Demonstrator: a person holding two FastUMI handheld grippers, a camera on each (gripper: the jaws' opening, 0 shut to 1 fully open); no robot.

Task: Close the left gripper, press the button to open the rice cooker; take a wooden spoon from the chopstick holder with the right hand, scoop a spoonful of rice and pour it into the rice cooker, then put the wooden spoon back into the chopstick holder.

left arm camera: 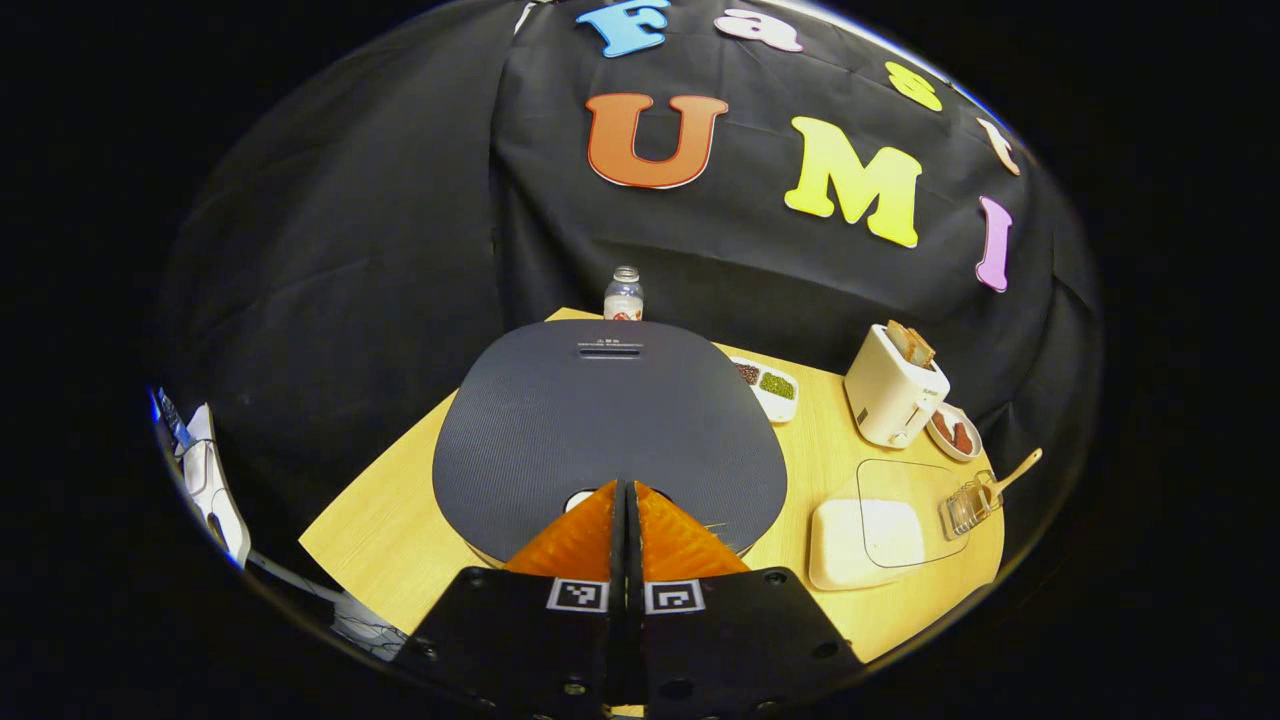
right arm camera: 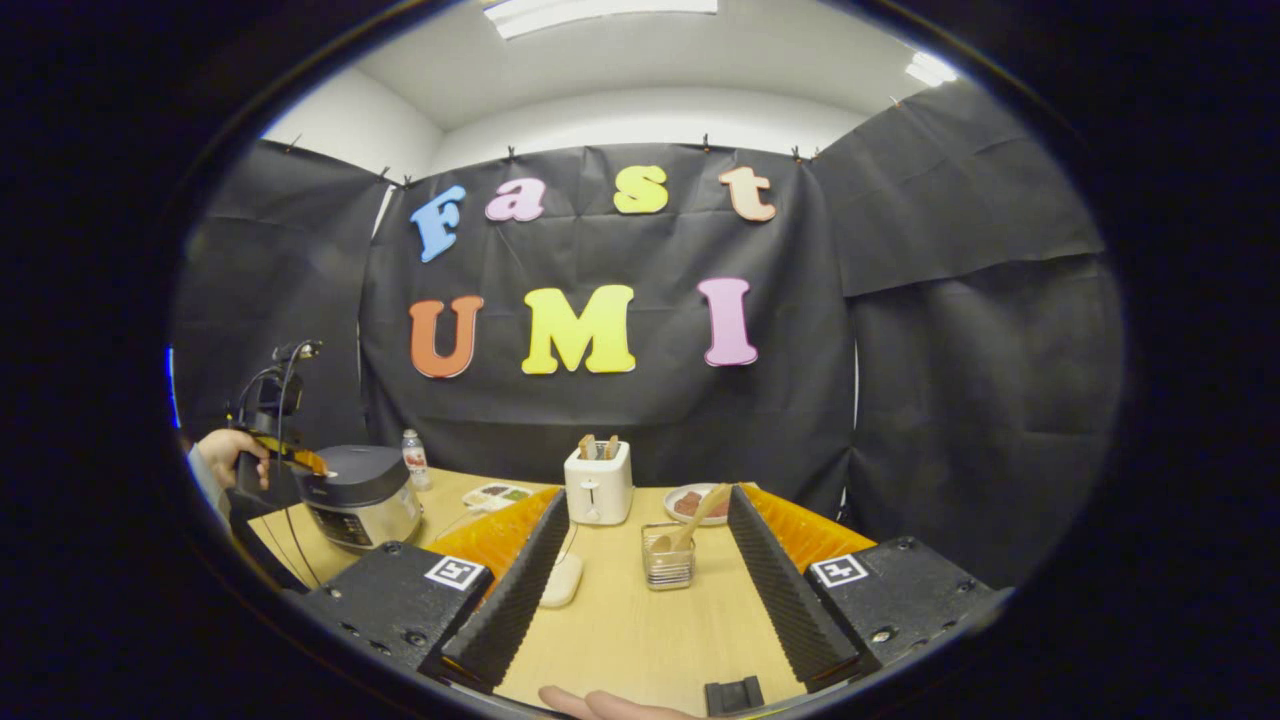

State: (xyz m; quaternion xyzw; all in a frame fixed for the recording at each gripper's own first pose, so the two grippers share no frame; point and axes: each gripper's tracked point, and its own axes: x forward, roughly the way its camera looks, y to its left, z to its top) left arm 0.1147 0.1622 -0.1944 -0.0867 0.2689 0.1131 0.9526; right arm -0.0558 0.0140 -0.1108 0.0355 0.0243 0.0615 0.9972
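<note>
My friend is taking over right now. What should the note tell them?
Left gripper: shut, tips over the rice cooker, at the lid's front edge; lid still down.
Right gripper: open, holding nothing, pointed at the chopstick holder.
Wooden spoon stands in the holder; rice tray sits beside it.
Done: left gripper closed.
Left: press button, take spoon, scoop, pour, return spoon.

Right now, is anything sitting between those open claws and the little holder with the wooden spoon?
No. In the right gripper view, only bare table lies between the open right gripper and the chopstick holder with the wooden spoon.
</note>
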